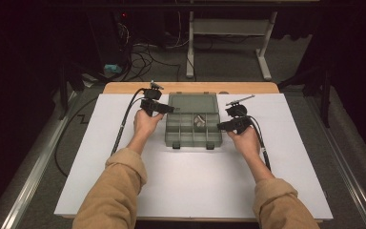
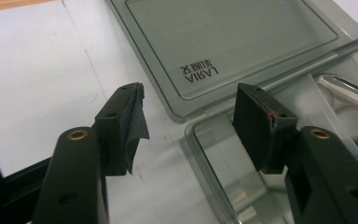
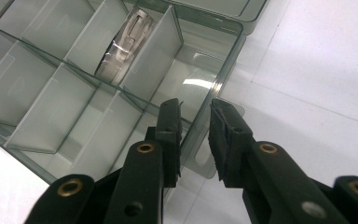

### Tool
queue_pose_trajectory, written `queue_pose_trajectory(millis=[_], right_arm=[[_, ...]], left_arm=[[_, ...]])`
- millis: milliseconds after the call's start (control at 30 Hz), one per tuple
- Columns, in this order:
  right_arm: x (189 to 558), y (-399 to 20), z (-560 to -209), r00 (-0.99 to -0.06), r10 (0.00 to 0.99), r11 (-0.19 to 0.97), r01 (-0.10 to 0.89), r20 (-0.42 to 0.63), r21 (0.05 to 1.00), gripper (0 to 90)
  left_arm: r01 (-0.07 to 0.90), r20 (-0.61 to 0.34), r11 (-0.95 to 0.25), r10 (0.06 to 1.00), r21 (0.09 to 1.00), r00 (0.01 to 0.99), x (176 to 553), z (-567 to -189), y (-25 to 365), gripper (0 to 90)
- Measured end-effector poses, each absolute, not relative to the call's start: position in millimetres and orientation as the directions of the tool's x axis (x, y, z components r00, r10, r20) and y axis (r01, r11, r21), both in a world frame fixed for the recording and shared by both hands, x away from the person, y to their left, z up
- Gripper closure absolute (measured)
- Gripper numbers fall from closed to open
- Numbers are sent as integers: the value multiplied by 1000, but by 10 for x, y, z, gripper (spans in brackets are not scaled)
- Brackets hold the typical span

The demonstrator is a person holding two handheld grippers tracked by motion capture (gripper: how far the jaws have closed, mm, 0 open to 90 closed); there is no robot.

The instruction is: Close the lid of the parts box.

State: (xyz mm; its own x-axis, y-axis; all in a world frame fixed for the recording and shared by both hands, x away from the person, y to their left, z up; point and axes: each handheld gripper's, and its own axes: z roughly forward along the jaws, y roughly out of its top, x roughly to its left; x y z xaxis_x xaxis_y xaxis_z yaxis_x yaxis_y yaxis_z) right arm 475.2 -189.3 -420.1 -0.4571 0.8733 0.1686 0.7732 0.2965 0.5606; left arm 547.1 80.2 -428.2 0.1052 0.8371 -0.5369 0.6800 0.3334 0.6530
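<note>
The left gripper (image 1: pixel 167 109) sits just left of centre in the high view, its 2 black jaws spread wide with nothing between them, poised over the left corner where the flat, open lid (image 2: pixel 223 42) meets the tray. In the left gripper view the lid runs across the top of the frame, printed lettering upside down near its lower edge.

The right gripper (image 1: pixel 220 126), right of centre in the high view, has its jaws drawn narrow astride the right-hand wall of the smoky grey transparent plastic compartment box (image 1: pixel 192 129); whether the pads press the wall (the gap looks a shade wider than the plastic) cannot be told from the right gripper view.

The box lies at the middle of the high view on a white sheet (image 1: pixel 124 191) covering a light wooden table (image 1: pixel 124 87). A small silvery metal piece (image 3: pixel 121 44) lies in 1 compartment, upper centre in the right gripper view. Tan sleeves (image 1: pixel 114 191) enter from the bottom edge.
</note>
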Motion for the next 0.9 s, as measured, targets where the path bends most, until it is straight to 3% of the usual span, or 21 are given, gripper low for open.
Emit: queue_pose_trajectory(millis=[533,900], right_arm=[[4763,-1886,-4189,-468,870,316,774,159,549,747],[4769,-1899,-4194,-467,868,309,776,170,550,748]], left_arm=[[731,-625,412,780,544,25,5752,-4421,769,492],[749,-648,431,762,503,-4,5802,-4498,781,454]])
